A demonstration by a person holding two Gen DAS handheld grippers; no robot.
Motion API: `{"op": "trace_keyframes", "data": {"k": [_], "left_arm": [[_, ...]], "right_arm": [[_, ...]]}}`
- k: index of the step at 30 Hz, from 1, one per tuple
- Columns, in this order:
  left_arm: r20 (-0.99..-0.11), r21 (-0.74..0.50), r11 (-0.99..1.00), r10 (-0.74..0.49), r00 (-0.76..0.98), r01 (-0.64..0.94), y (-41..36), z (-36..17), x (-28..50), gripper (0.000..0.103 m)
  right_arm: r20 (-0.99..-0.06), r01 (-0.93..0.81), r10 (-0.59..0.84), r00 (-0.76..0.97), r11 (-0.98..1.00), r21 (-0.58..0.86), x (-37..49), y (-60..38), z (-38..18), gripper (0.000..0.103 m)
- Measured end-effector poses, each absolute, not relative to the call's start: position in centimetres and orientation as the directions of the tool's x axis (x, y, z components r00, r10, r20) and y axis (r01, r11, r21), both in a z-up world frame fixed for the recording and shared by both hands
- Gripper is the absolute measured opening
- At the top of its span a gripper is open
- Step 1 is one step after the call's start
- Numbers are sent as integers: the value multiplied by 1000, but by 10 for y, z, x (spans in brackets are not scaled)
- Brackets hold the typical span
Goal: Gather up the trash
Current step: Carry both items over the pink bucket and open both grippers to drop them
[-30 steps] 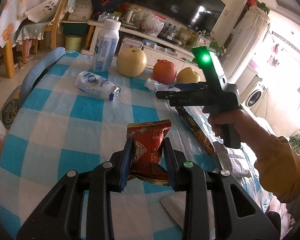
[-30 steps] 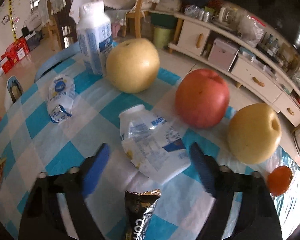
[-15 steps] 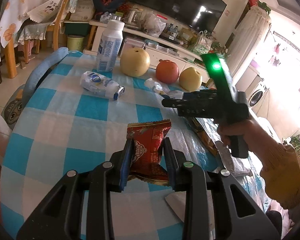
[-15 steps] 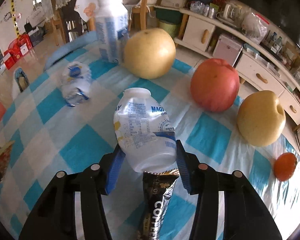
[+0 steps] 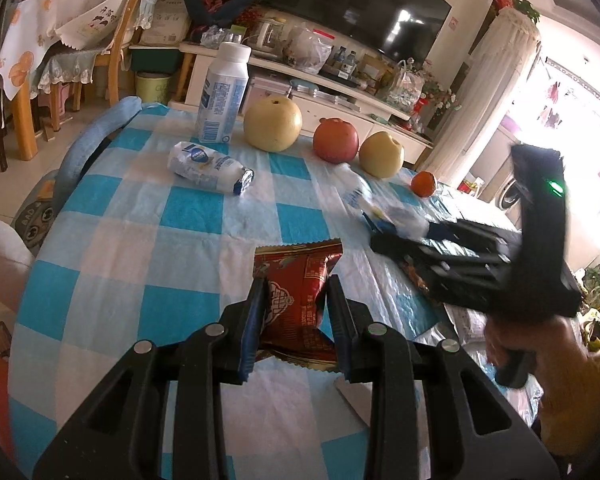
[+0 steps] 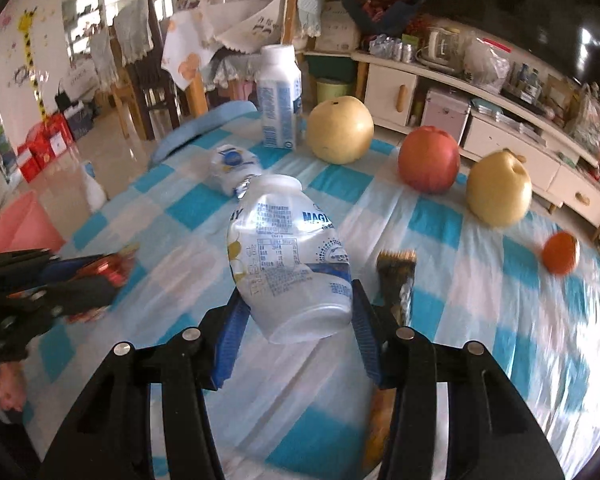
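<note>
My right gripper [image 6: 296,312] is shut on a crumpled white yogurt bottle [image 6: 288,256], held above the checked tablecloth [image 6: 440,220] with its neck pointing away. From the left wrist view that gripper [image 5: 388,224] and the blurred bottle [image 5: 364,196] hover at the right. A red snack wrapper [image 5: 300,288] is clamped between the pads of my left gripper [image 5: 296,300], just over the cloth. A second crushed bottle [image 5: 210,166] lies on its side farther back. A dark coffee sachet [image 6: 396,272] lies on the cloth beside my right fingers.
An upright white milk bottle [image 5: 224,92], two yellow pears [image 5: 274,124] [image 5: 381,154], a red apple [image 5: 336,140] and a small orange [image 5: 423,183] stand along the table's far side. A blue-padded edge [image 5: 88,148] rims the left. Chairs and a TV cabinet stand beyond.
My right gripper closed on the crumpled bottle, lifted it off the cloth and carried it toward the near right. The left gripper stayed put with the red wrapper.
</note>
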State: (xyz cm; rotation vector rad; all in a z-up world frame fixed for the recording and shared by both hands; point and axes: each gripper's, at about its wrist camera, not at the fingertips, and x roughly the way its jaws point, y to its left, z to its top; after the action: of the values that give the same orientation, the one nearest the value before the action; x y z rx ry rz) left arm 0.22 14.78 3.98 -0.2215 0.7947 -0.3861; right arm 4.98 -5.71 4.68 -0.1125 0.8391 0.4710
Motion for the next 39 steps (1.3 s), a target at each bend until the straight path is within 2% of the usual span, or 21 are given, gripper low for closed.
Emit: {"op": "trace_keyframes", "data": {"k": [22,32,39], "left_arm": [[-598,-300,927,-366,713,223,189,67,-42,33],[-546,-359,927,-301,782,105,255,87,-78,33],[-541,-394,918,-190,819,-48,327,98,-101,33]], "right_arm": [[-704,-402,431,564,888,222,-74,-29,71,51],[-681,-522,504,531,828,205,-108,40,98,51],[-656,-627,567,499,758,178,-120,105,126,51]]}}
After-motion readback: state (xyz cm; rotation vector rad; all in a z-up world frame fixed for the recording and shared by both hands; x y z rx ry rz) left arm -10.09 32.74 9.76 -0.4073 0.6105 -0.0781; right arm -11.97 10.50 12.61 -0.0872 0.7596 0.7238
